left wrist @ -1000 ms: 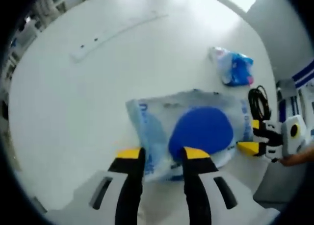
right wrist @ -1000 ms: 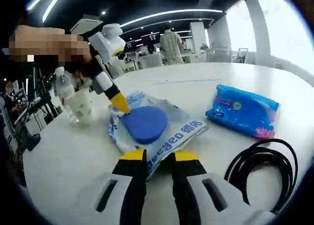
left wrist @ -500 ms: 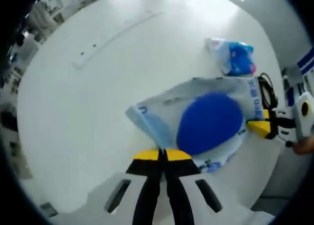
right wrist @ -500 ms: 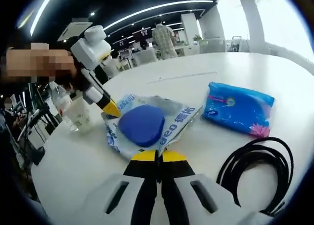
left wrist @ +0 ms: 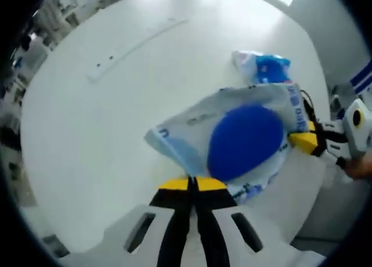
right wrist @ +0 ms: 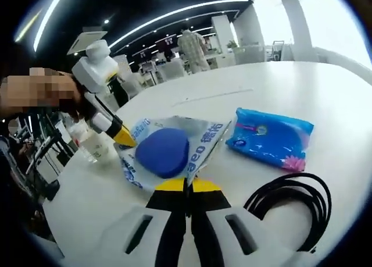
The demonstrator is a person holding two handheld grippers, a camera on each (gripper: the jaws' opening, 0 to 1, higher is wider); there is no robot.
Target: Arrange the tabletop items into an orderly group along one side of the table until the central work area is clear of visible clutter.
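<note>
Left gripper [left wrist: 193, 184]: yellow-tipped jaws pressed together on the near edge of the clear printed bag [left wrist: 197, 127], seen in the left gripper view. In the right gripper view the same gripper [right wrist: 124, 139] enters from the left, its tip at the bag's far-left edge.

Right gripper [right wrist: 186, 185]: jaws closed on the opposite edge of the bag [right wrist: 206, 145]; in the left gripper view it [left wrist: 305, 141] enters from the right, at the bag's right edge.

Clear printed bag: stretched between the two grippers, just above the white table [left wrist: 104, 121]; holds a round blue pad [left wrist: 244, 140], also seen at [right wrist: 163, 152].

Blue wipes packet [right wrist: 268, 138]: flat on the table, right of the bag; beyond the bag in the left gripper view [left wrist: 263, 67].

Black cable coil [right wrist: 290, 206]: on the table, near the right gripper, just in front of the packet.

Paper cup [right wrist: 95, 148] and plastic bottle [right wrist: 75, 132]: standing together at the table's left edge, behind the left gripper.

Person [right wrist: 189, 45]: standing in the background.
</note>
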